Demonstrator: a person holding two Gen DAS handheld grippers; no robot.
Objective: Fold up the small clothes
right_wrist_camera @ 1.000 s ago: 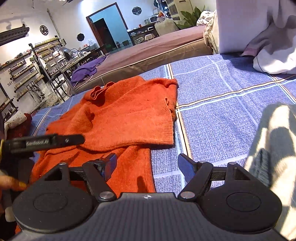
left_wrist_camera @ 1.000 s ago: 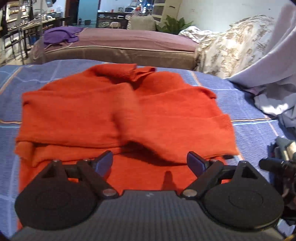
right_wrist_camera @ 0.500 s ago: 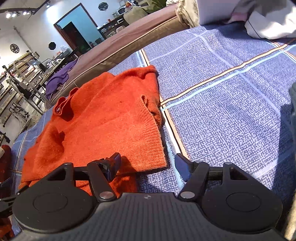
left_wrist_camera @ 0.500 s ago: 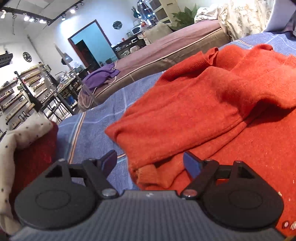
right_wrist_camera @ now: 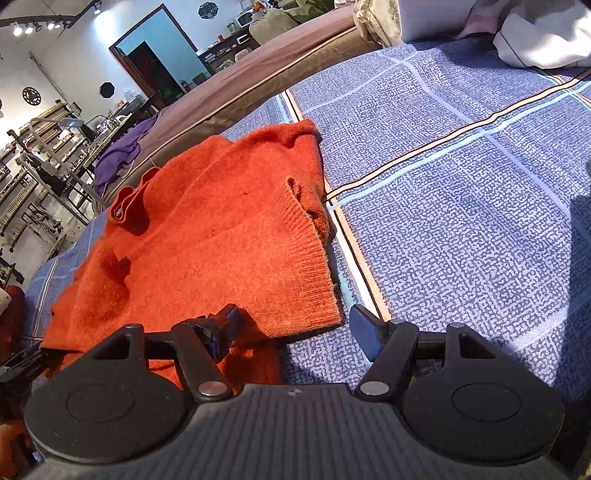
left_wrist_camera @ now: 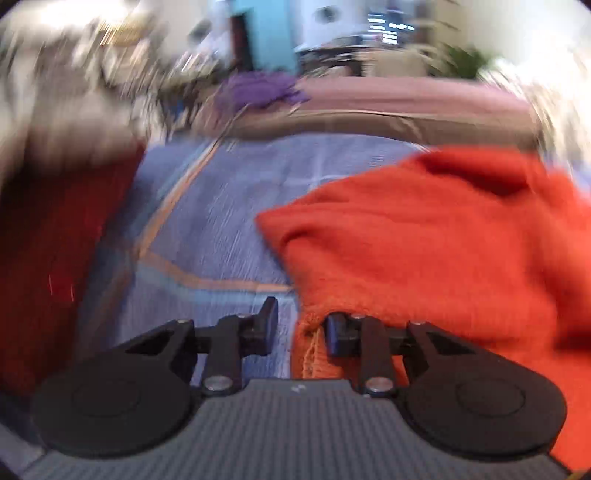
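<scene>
An orange knit sweater (right_wrist_camera: 221,240) lies partly folded on the blue checked cover (right_wrist_camera: 461,184), its ribbed hem turned toward me. The left wrist view is blurred by motion. In it, my left gripper (left_wrist_camera: 301,326) is at the left edge of the sweater (left_wrist_camera: 424,240). Its jaws are closing with the stitched edge between them. The right pad is against the cloth, and a strip of blue cover still shows beside the left pad. My right gripper (right_wrist_camera: 295,326) stands open low over the sweater's near right corner, with its left finger above the cloth.
A dark red item (left_wrist_camera: 48,258) rises at the left of the cover (left_wrist_camera: 221,221). A brown couch (right_wrist_camera: 258,74) with a purple cloth (right_wrist_camera: 125,151) runs along the far side. Pale bedding (right_wrist_camera: 535,33) is piled at the far right. Shelves and racks stand beyond on the left.
The left gripper has swung from the sweater's front to its left edge, and its jaws have narrowed around the hem. The right gripper dropped toward the near right corner, then held still.
</scene>
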